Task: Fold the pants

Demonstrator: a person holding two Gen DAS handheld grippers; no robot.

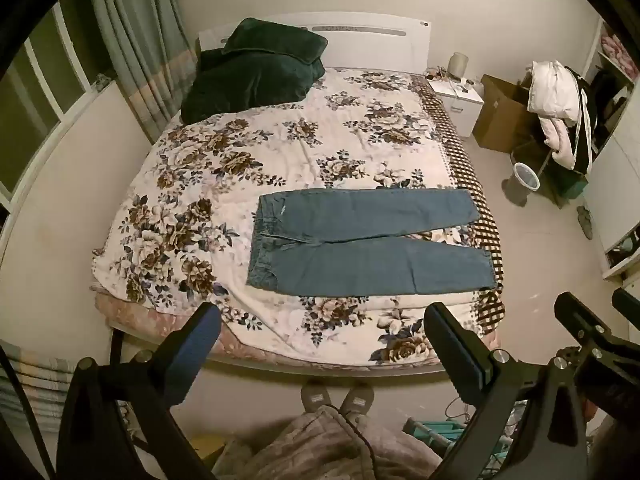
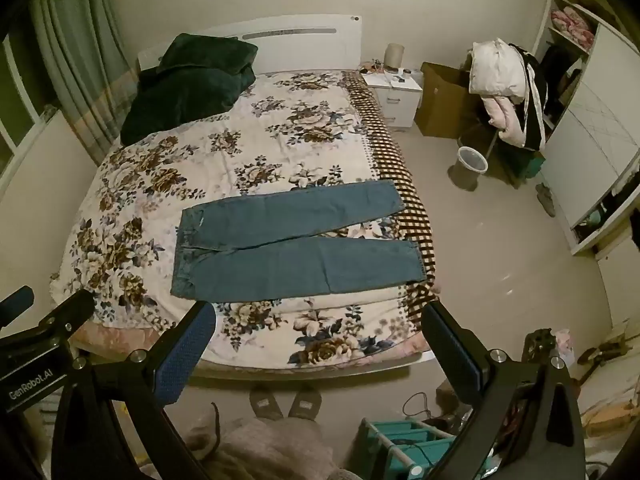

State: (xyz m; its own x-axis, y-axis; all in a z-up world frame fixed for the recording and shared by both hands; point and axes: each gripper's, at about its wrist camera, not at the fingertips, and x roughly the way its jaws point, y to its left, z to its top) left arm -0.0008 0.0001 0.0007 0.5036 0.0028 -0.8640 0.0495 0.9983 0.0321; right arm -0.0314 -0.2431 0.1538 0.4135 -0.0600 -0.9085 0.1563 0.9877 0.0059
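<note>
the pants (image 1: 368, 242) lie flat across the bed (image 1: 280, 152), legs toward 3 o'clock for folding, while left gripper (image 1: 322, 322) and right gripper (image 2: 320, 320) hover apart, empty.

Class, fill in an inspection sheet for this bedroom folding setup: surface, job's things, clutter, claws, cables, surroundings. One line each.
Surface: bed with floral cover, checked strip along its right edge.
Job's things: blue jeans spread flat, unfolded, waistband left, legs parted toward the right edge.
Clutter: dark green blanket heaped at the headboard end, apart from the jeans.
Claws: left claw open, empty, held off the bed; right claw open, empty, likewise.
Cables: thin cable on the floor near a teal rack.
Surroundings: curtains left; nightstand, cardboard box, bin, clothes pile right.
</note>
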